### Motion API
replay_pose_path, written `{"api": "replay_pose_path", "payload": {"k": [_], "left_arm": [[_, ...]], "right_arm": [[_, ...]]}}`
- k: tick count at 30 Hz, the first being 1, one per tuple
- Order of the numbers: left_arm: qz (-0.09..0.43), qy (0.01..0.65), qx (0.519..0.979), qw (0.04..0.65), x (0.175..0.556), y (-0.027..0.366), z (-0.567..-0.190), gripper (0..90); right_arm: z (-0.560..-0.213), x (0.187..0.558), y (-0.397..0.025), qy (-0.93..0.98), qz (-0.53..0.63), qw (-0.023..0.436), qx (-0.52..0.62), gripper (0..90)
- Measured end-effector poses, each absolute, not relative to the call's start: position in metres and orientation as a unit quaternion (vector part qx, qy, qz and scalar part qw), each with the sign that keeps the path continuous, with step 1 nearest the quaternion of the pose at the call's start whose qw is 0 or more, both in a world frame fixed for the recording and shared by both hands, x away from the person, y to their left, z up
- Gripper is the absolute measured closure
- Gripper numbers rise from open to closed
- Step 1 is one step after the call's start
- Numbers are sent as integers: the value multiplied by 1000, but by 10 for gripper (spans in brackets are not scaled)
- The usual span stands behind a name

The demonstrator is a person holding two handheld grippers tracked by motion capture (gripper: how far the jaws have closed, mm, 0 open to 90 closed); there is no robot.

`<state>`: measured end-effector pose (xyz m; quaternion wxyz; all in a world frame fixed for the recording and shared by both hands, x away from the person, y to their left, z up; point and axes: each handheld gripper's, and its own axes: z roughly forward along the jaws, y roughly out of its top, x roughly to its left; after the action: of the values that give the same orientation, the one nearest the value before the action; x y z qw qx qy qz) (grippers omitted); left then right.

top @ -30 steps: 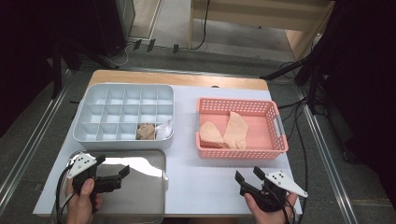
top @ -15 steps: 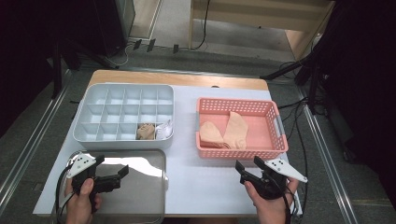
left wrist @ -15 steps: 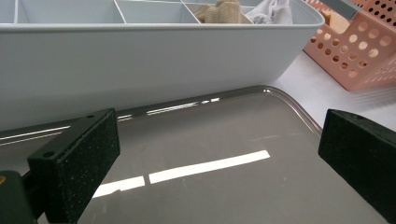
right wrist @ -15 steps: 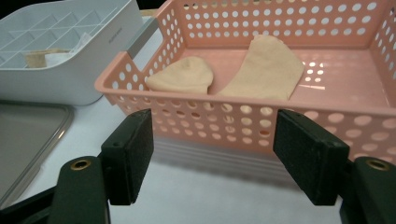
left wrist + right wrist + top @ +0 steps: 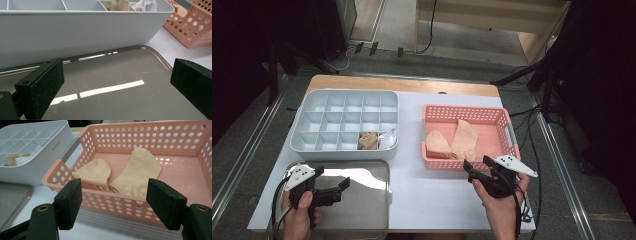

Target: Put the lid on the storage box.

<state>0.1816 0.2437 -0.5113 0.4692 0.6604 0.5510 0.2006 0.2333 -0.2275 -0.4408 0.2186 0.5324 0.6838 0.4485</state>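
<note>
Facing the near wall of the pink basket [image 5: 175, 202], the right gripper [image 5: 113, 202] hangs with its jaws spread wide and nothing between them, aimed at the two beige socks [image 5: 120, 176] lying on the basket floor. In the high view the socks [image 5: 452, 141] sit in the basket's left half, overlapping at their near ends, the smaller one [image 5: 93, 173] rounded and bunched, the longer one [image 5: 140, 171] laid flat and reaching toward the far wall. They look light, soft and limp, so I judge that they will fold and drape when lifted, and that there is little risk of damage from a firm squeeze. The chief worry is picking up both at once where they overlap, or pinching thin fabric that slides out. A good hold seems to be the raised hump of the smaller sock, where cloth stands up from the floor and gives the pads something to bite, well away from the overlap. The basket wall is perforated and low, so the approach would come over its rim from above. The left gripper [image 5: 329, 192], jaws likewise parted and empty, hovers over the shiny metal tray [image 5: 362, 210], just in front of the grey divided organiser [image 5: 312, 122], whose near compartments already hold a beige sock [image 5: 368, 141] and a white one [image 5: 387, 139].
</note>
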Motion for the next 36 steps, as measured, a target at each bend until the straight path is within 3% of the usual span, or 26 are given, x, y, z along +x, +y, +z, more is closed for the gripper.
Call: {"api": "replay_pose_path", "payload": {"k": [20,36], "left_arm": [[197,550,663,468,182,243,-513,0],[195,549,664,469,182,244,-512,0]], "right_arm": [[-447,286,-201,714,415,174,536,306],[-458,324,-174,726,374,127,564,410]]}}
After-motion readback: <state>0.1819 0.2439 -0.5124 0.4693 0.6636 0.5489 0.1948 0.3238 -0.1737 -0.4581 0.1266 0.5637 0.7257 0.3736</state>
